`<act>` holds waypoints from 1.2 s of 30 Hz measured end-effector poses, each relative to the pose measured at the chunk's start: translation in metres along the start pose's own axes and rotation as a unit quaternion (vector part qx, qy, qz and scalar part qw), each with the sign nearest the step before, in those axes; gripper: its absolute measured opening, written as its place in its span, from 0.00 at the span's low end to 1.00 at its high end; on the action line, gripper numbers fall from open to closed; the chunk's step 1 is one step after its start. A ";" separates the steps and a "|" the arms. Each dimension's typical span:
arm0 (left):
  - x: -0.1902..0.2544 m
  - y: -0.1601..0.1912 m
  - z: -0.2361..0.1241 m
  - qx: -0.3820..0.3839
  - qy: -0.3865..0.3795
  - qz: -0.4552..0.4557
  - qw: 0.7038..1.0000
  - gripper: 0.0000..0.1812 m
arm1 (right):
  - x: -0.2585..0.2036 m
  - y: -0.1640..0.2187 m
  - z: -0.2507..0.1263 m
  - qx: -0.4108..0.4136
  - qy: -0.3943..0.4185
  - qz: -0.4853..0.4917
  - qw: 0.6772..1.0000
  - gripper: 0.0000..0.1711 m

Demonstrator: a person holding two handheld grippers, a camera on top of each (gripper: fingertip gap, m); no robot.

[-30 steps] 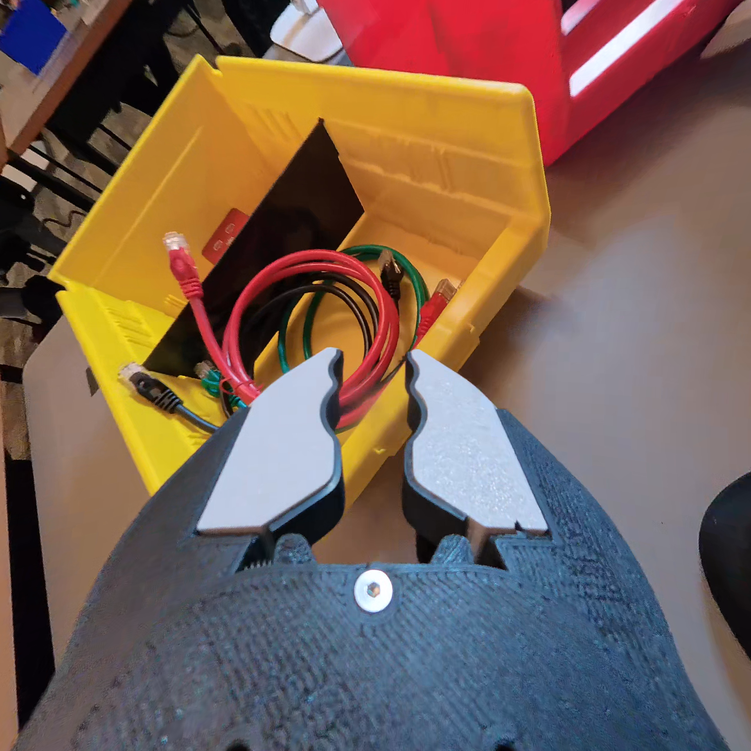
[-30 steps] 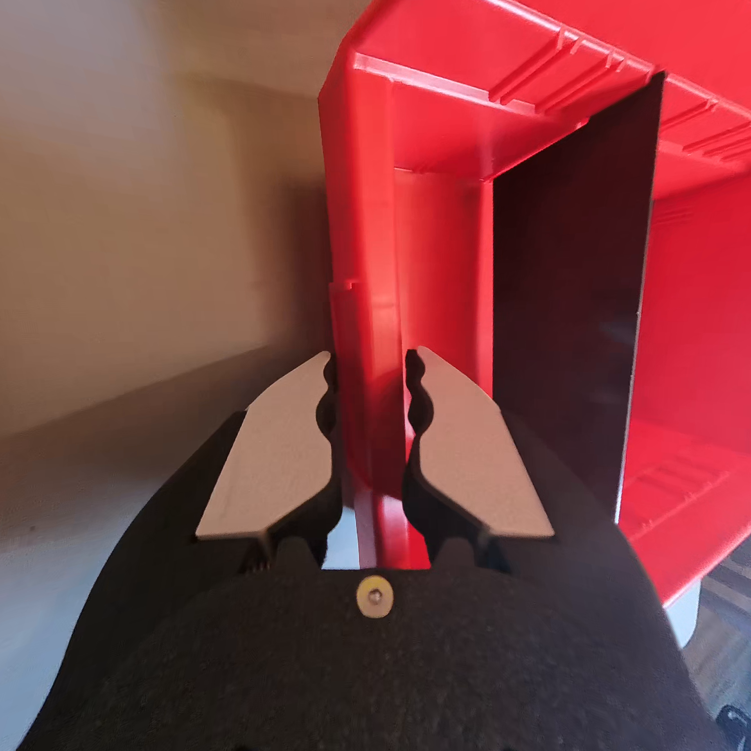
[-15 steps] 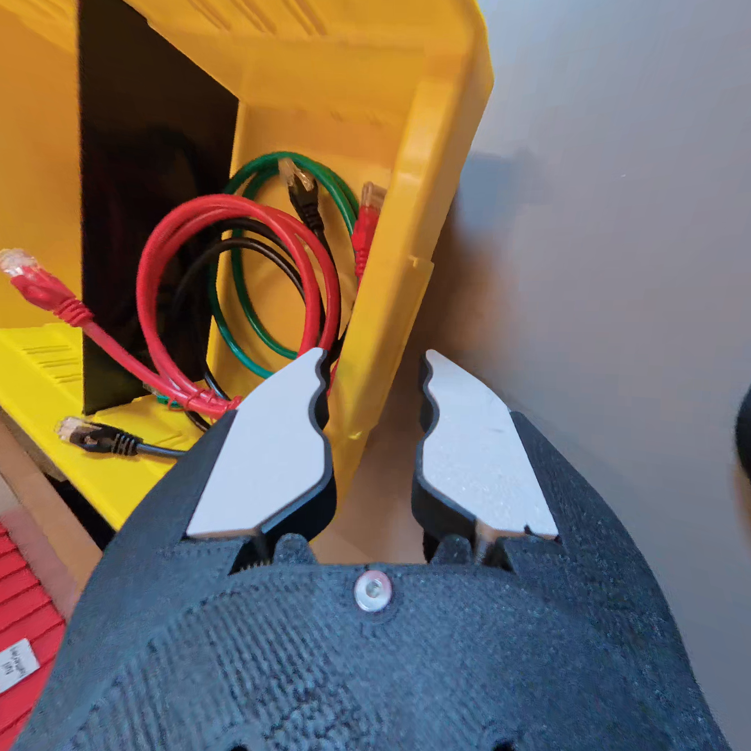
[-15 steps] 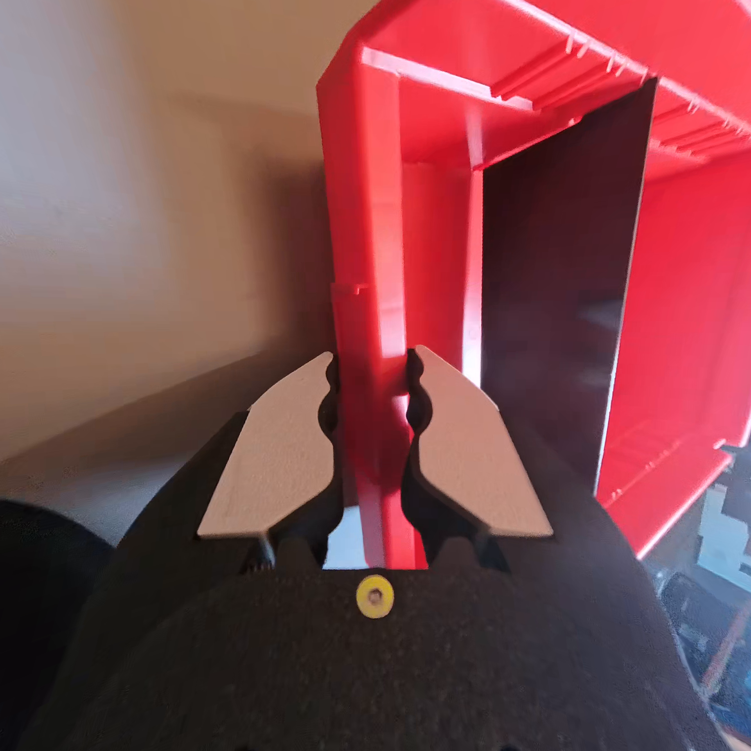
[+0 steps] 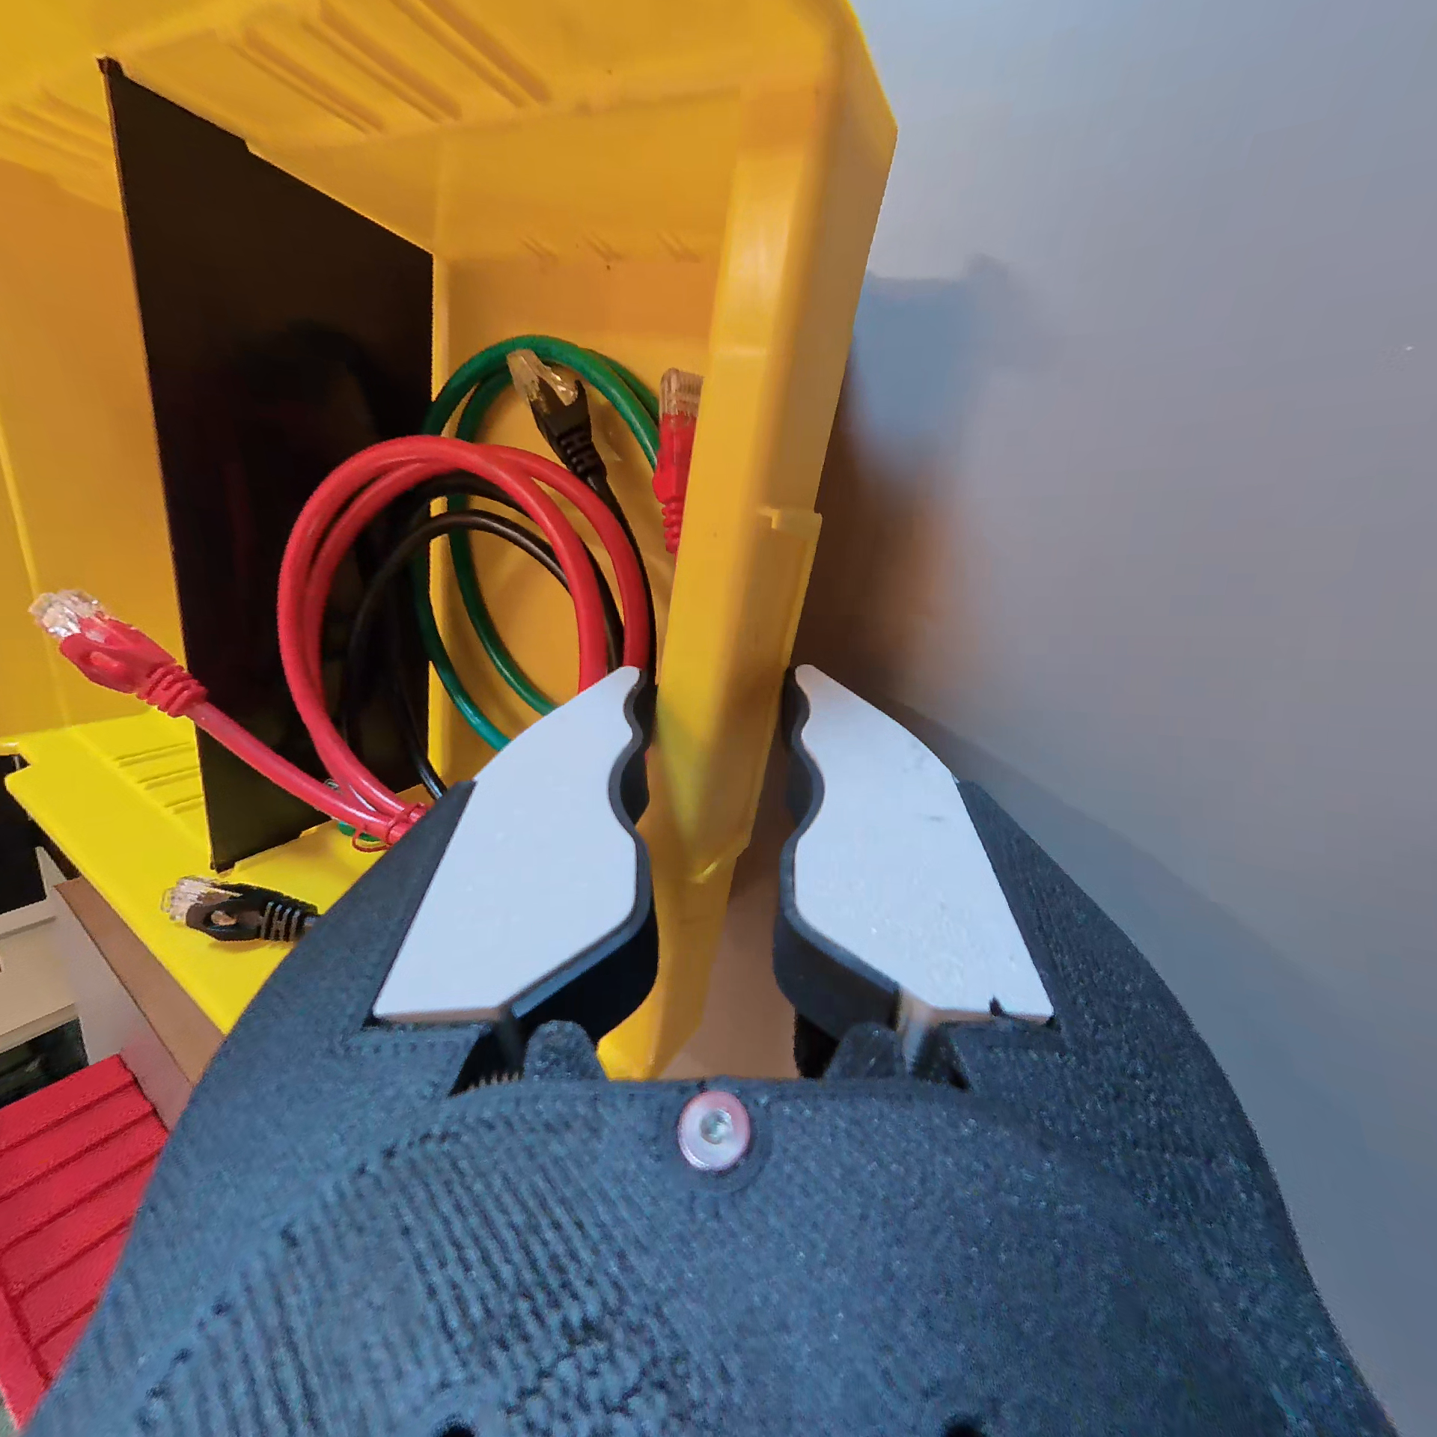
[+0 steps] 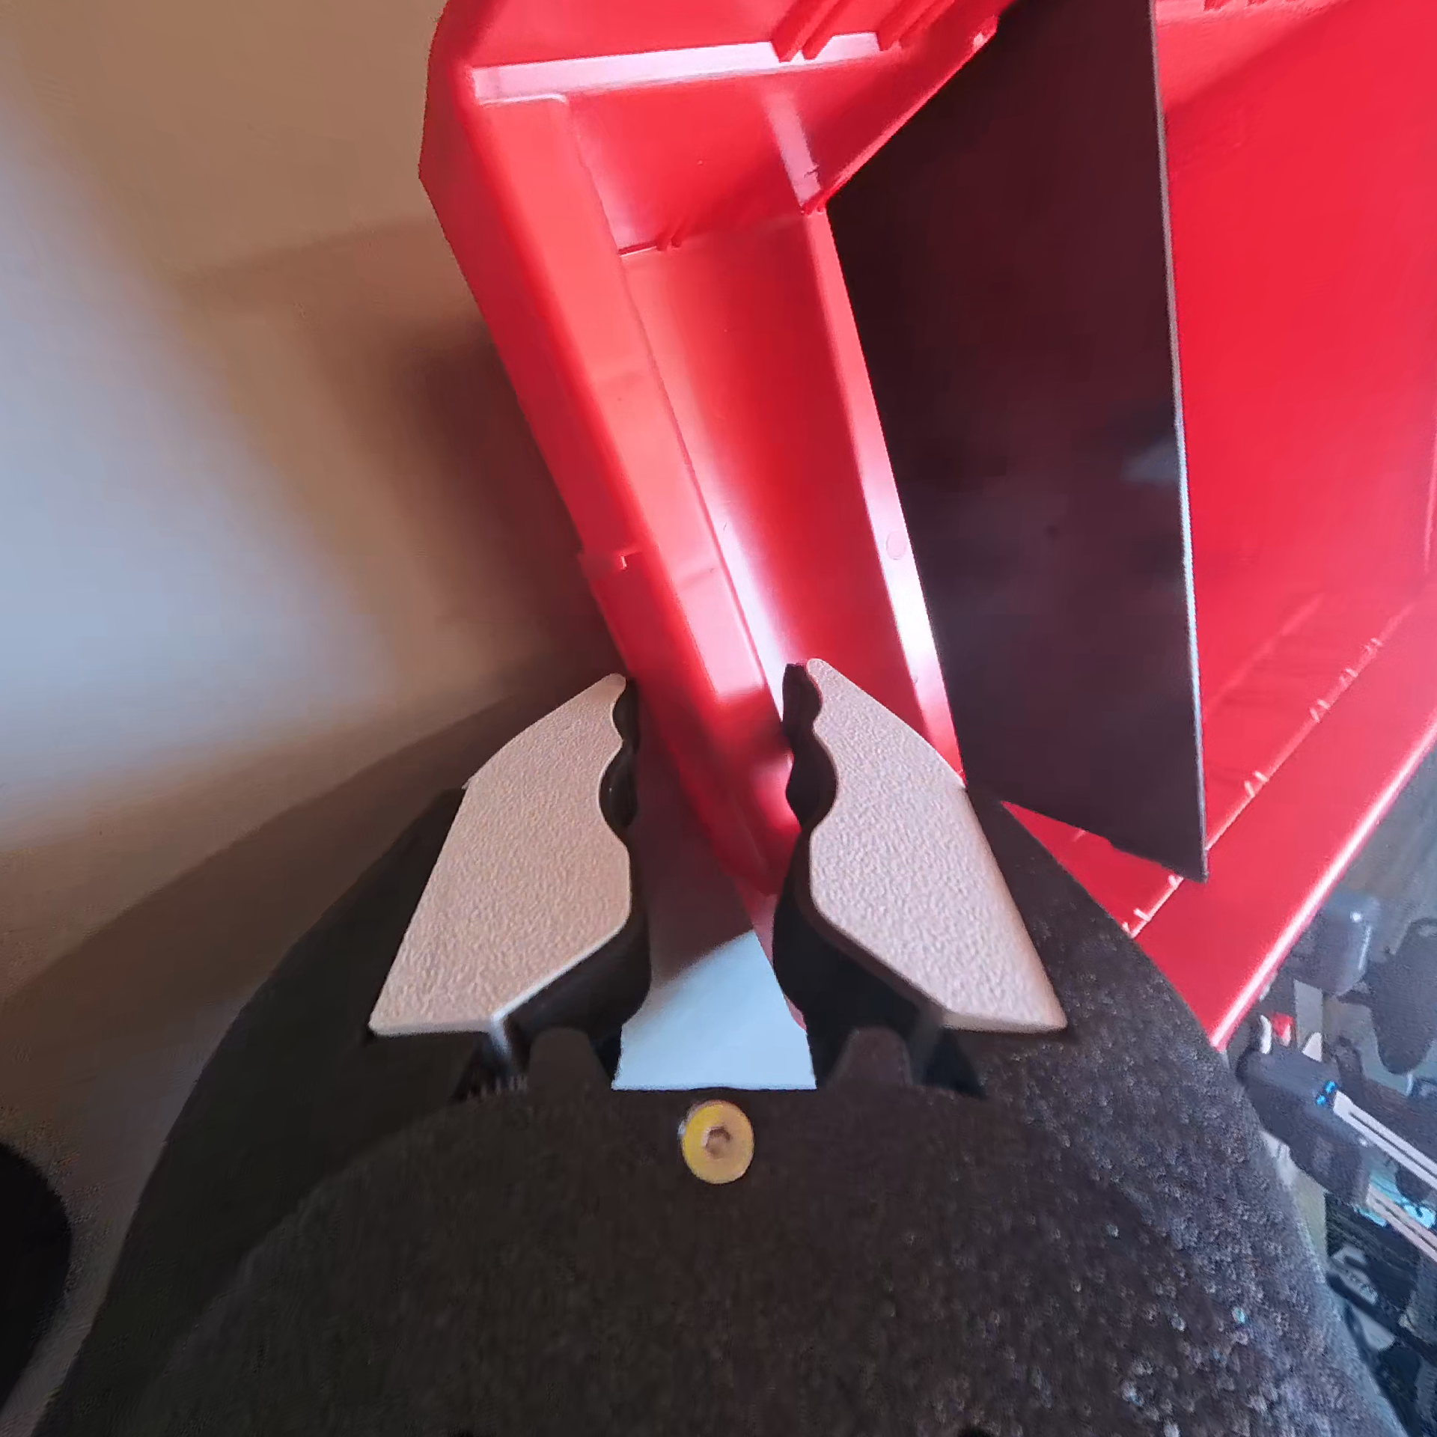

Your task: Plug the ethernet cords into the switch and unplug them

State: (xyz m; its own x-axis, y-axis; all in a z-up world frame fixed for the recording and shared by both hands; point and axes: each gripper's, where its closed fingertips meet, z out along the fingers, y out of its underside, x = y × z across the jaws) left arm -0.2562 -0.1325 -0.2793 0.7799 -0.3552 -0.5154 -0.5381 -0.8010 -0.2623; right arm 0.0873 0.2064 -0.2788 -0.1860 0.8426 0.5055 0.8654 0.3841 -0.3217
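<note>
The yellow bin (image 5: 762,466) fills the left wrist view. Coiled red (image 5: 311,560), green (image 5: 466,645) and black (image 5: 389,591) ethernet cords lie in its right compartment, beside a black divider (image 5: 272,466). One red plug (image 5: 85,630) and one black plug (image 5: 225,917) stick out at the front left. My left gripper (image 5: 715,692) is shut on the bin's right side wall. My right gripper (image 6: 708,684) is shut on the left side wall of an empty red bin (image 6: 700,350) with a black divider (image 6: 1011,466). No switch is in view.
Both bins rest on a grey-brown table (image 5: 1166,544). Part of a red bin (image 5: 62,1166) shows at the lower left of the left wrist view. Dark equipment (image 6: 1361,1089) lies beyond the table edge at the right. A dark round shape (image 6: 23,1244) sits at the lower left. Spacing between my two grippers at the tips: around 50 cm.
My left gripper swung from over the cords to the yellow bin's right wall and closed on it. My right gripper kept its hold while the red bin tilted in its view.
</note>
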 end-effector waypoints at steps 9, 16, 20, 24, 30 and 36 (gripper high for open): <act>-0.022 -0.014 0.006 0.076 -0.022 -0.092 0.993 0.22 | 0.012 -0.002 -0.003 0.030 0.027 0.044 0.998 0.23; -0.028 -0.051 -0.048 0.284 0.009 -0.260 0.923 0.11 | 0.000 -0.062 -0.054 0.201 0.017 0.111 0.973 0.22; -0.037 -0.065 -0.080 0.402 0.033 -0.344 0.848 0.00 | -0.020 -0.099 -0.071 0.263 -0.004 0.111 0.958 0.20; -0.046 -0.070 -0.102 0.483 0.029 -0.390 0.783 0.00 | -0.043 -0.127 -0.075 0.293 -0.028 0.092 0.951 0.19; -0.043 -0.070 -0.111 0.543 0.074 -0.425 0.721 0.00 | -0.071 -0.147 -0.065 0.308 -0.052 0.072 0.947 0.18; -0.035 -0.072 -0.112 0.551 0.095 -0.420 0.715 0.00 | -0.083 -0.151 -0.066 0.330 -0.055 0.057 0.941 0.15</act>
State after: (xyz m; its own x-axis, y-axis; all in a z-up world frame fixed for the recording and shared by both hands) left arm -0.2087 -0.1163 -0.1511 0.9487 -0.1148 0.2944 0.3024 0.0590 -0.9514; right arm 0.0024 0.0536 -0.2189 -0.1889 0.9124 0.3630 0.4128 0.4092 -0.8138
